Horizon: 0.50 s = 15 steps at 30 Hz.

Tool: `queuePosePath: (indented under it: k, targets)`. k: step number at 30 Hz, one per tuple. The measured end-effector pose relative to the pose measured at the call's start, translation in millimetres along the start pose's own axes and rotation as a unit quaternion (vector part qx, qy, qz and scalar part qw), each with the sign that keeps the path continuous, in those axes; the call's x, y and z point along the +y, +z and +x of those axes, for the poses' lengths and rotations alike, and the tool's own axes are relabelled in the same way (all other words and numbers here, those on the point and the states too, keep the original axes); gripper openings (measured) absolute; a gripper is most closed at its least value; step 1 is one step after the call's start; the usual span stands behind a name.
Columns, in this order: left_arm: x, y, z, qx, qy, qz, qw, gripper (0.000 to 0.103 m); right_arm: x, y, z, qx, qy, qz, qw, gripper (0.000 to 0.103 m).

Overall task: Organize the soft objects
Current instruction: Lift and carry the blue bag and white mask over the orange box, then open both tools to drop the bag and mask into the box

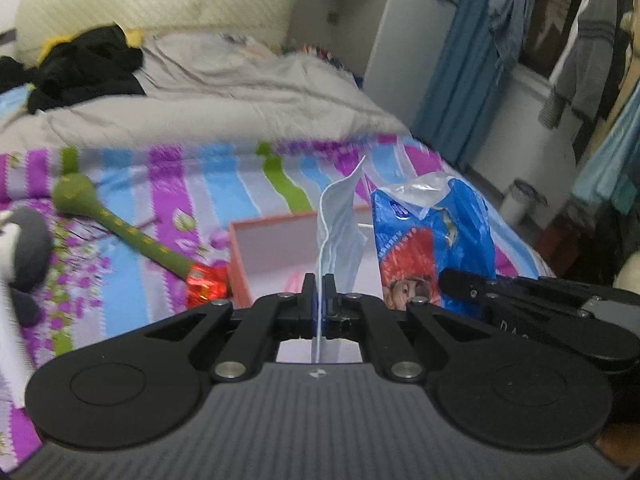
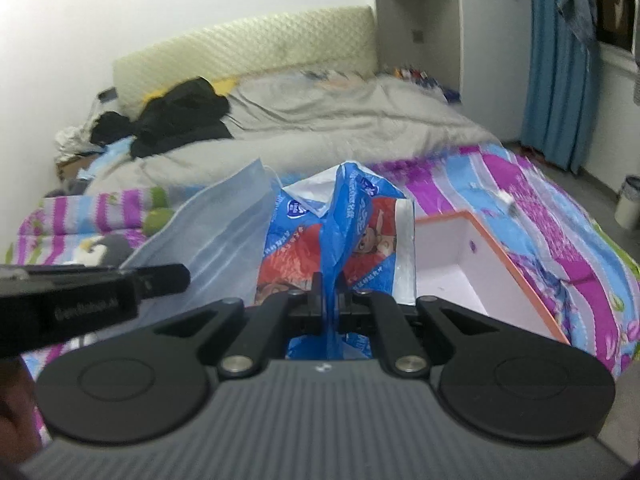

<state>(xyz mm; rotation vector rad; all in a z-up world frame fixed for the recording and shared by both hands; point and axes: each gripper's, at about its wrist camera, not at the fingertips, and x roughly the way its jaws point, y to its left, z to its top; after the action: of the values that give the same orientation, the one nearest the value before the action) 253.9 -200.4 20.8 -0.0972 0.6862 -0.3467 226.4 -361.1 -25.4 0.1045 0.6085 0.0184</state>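
My left gripper (image 1: 319, 280) is shut on the lower edge of a thin, pale translucent plastic sheet (image 1: 338, 232), which stands up from the jaws. My right gripper (image 2: 329, 280) is shut on a crumpled blue plastic bag (image 2: 320, 232) printed with a red cartoon figure. That bag (image 1: 432, 248) hangs just right of the pale sheet, the right gripper (image 1: 450, 280) beside it. In the right wrist view the pale sheet (image 2: 212, 240) spreads left of the blue bag, the left gripper (image 2: 180, 276) in front of it. I cannot tell whether sheet and bag are one piece.
An open white box with an orange rim (image 1: 240, 272) (image 2: 520, 272) lies on the striped bedspread behind the bags. A green plush stick (image 1: 120, 228), a red shiny wrapper (image 1: 204, 284) and a penguin plush (image 2: 104, 250) lie to the left. Black clothes (image 1: 84, 68) sit on the grey duvet.
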Motion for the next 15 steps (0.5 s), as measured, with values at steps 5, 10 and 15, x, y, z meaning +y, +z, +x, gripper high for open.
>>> queuePosePath:
  k: [5, 10, 15]
  targets:
    - [-18, -2, 58, 0.048, -0.012, 0.005, 0.9988, 0.003, -27, -8, 32, 0.036, -0.014, 0.016, 0.999, 0.007]
    - [-25, -5, 111, 0.094, -0.013, 0.013, 0.9954, 0.003, -51, -22, 65, 0.074, -0.025, 0.033, 0.996, 0.007]
    - [-34, -9, 144, 0.118, -0.018, 0.023, 0.9926, 0.003, -67, -31, 86, 0.094, -0.027, 0.042, 0.994, 0.007]
